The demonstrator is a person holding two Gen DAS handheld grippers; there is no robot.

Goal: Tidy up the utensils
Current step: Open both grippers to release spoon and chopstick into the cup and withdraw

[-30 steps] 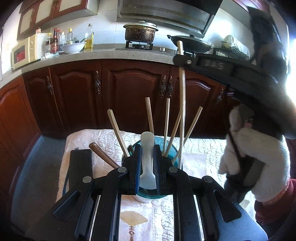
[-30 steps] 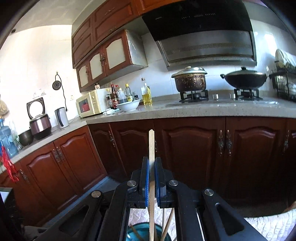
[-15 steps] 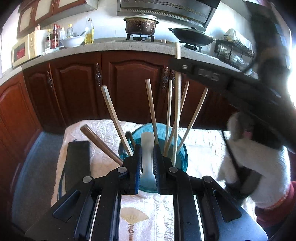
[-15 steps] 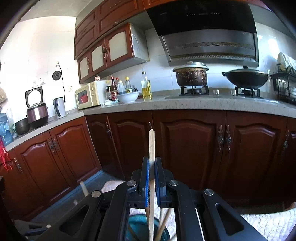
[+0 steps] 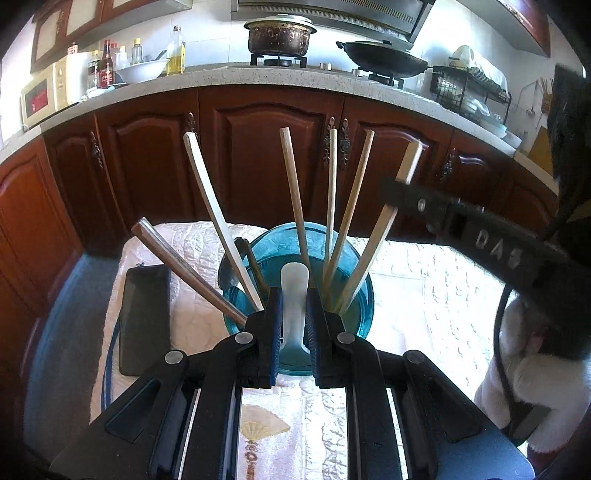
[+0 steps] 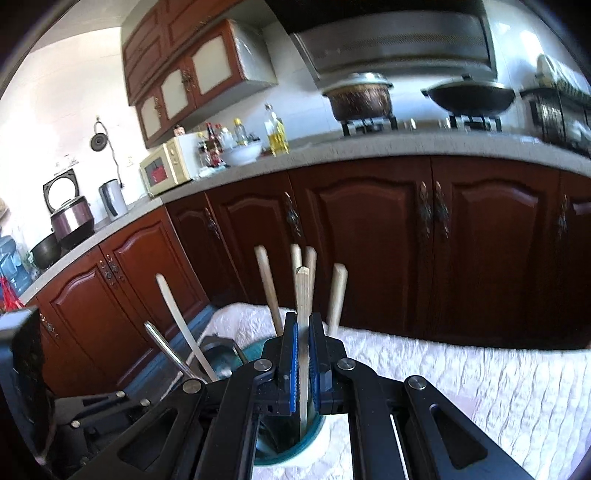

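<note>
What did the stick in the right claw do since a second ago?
The right gripper carried its chopstick down, so its lower end now sits inside the blue holder among the other sticks. It is still clamped. The left gripper kept holding the white spoon over the holder throughout.

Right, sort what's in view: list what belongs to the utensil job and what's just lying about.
In the job:
- teal cup holding the utensils
- white spoon, gripped by left claw
- chopstick, gripped by right claw and reaching into the cup
- other chopsticks standing in the cup

Lying about:
- black case on the cloth
- pot, wok, bottles, microwave on the counter
</note>
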